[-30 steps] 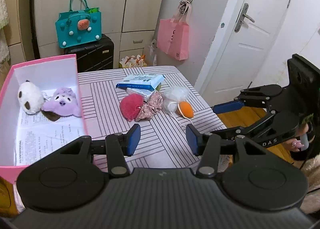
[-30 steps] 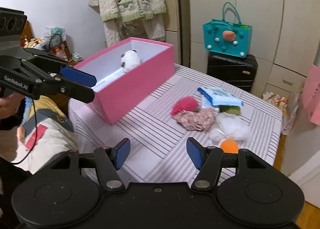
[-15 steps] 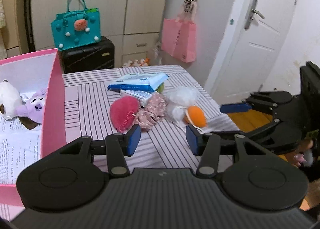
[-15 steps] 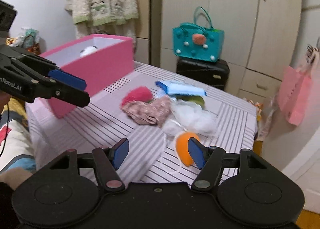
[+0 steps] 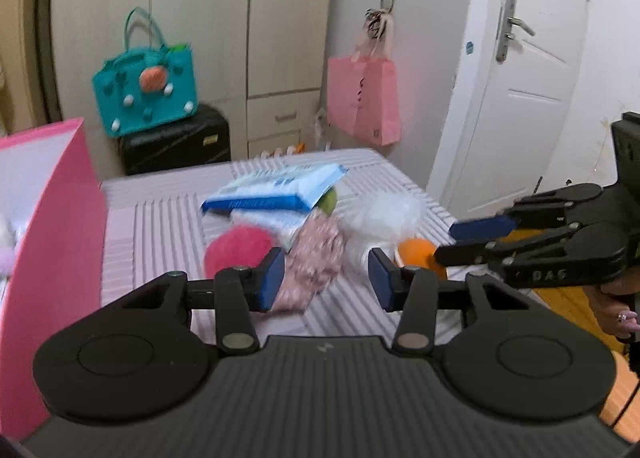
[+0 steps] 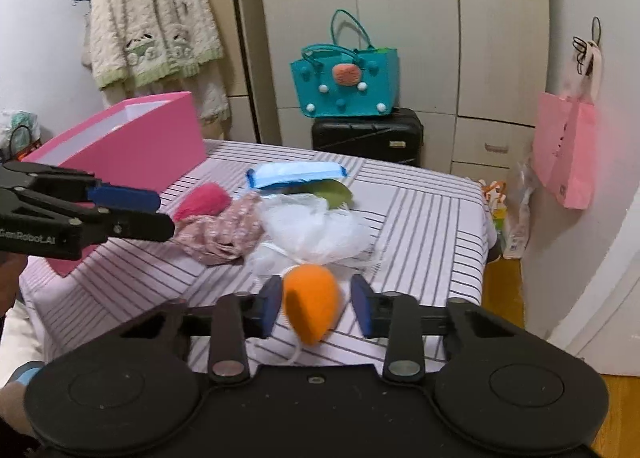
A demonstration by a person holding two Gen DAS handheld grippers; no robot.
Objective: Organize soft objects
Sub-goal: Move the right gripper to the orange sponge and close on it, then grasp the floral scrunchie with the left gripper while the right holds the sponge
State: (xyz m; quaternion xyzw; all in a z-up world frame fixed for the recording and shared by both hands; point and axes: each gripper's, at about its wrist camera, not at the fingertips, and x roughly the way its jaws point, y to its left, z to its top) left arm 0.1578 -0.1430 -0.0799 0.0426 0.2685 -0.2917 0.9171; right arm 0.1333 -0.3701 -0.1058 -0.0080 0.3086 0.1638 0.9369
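- The orange ball (image 6: 314, 300) lies near the table's (image 6: 420, 209) front edge, between the right gripper's (image 6: 316, 304) jaws, closed on it.
- The left gripper (image 5: 326, 278) is closing on nothing, with floral cloth (image 5: 316, 258) just ahead.

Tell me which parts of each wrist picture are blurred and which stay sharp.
Left wrist view: blue packet, pink puff and floral cloth smeared, left gripper crisp. Right wrist view: mostly sharp, orange ball clear, fisheye bends the cupboard.

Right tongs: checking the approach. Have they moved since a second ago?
Yes. The right tongs came down toward the striped table, now straddling the orange sponge.
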